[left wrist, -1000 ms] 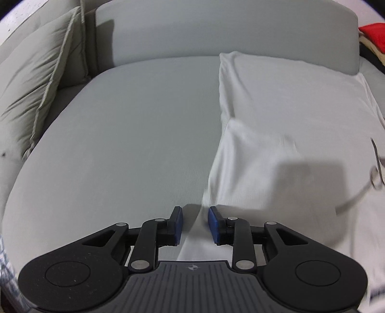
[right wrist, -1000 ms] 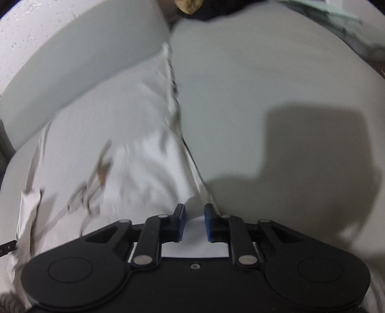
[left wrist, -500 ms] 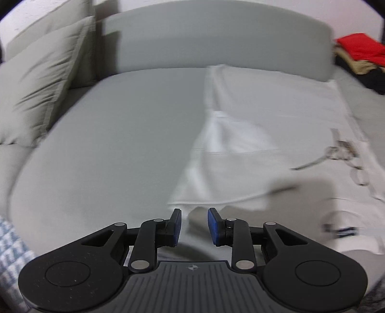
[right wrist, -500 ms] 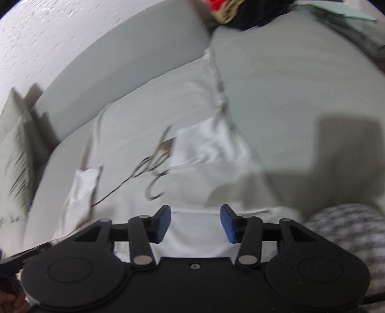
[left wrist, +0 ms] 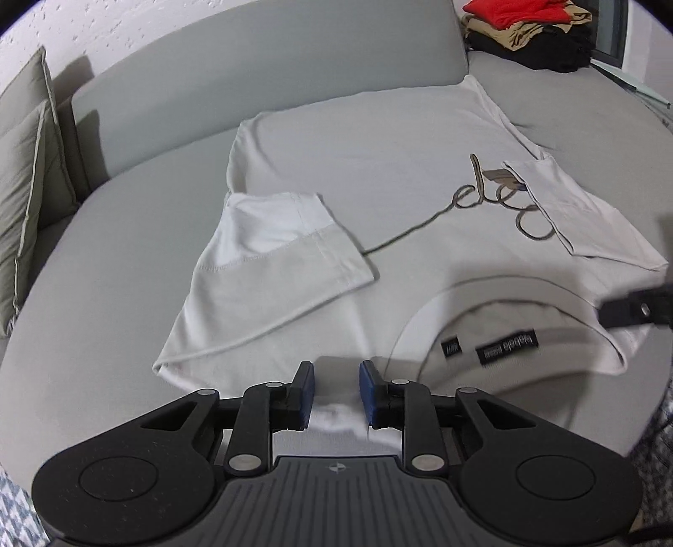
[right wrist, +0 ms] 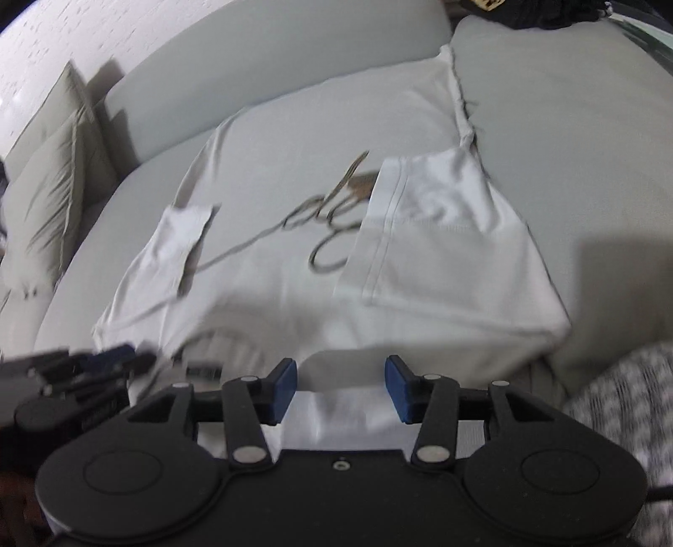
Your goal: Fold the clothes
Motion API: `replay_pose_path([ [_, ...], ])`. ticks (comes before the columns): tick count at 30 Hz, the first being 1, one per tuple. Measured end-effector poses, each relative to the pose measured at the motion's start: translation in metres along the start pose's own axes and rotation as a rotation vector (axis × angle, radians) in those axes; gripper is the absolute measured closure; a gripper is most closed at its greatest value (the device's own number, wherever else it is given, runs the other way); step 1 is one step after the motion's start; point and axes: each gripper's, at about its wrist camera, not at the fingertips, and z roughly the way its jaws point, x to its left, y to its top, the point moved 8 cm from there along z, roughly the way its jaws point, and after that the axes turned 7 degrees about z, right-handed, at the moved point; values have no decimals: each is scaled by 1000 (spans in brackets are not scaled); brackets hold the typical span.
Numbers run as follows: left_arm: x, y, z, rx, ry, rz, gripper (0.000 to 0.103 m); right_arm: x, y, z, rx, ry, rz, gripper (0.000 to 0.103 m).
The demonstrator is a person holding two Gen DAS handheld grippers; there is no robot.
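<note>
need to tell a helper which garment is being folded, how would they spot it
On the grey sofa, a white t-shirt lies flat in the middle, both sleeves folded inward. Unlike the red, tan and black clothes pile at the far corner, it carries a looping brown script print.

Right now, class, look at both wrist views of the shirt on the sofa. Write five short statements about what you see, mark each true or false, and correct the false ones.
1. The white shirt lies with its collar nearest the cameras. True.
2. Both sleeves are spread flat out to the sides. False: the left sleeve and the right sleeve are folded in over the body.
3. A pile of clothes with a red one on top sits at the far end of the sofa. True.
4. The right claw is clamped shut. False: its pads stand apart.
5. The script print on the shirt is fully uncovered. False: the right sleeve hides part of it.
</note>
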Motion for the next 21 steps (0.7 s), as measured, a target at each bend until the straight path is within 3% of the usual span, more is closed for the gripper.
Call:
replay_pose_path([
  [3,7,-5,-13,7,-26,-32,79,-2,-13,-15,45,9,21,57],
  [6,23,3,-28,-55,-7,-99,77,-6,-17,-21,74,51,90,59],
  [10,35,11,-30,-83,3,-158,77,0,-7,-25,-7,82,88,79],
  [15,1,0,-10,-22,-59,-61,77,17,-5,-11,4,121,49,80],
  [18,-12,-5,-11,-15,-38,6,78,19,-10,0,37,92,28,80],
  [21,-8,0,-18,14,-17,14,75,20,-12,-4,68,87,31,80],
])
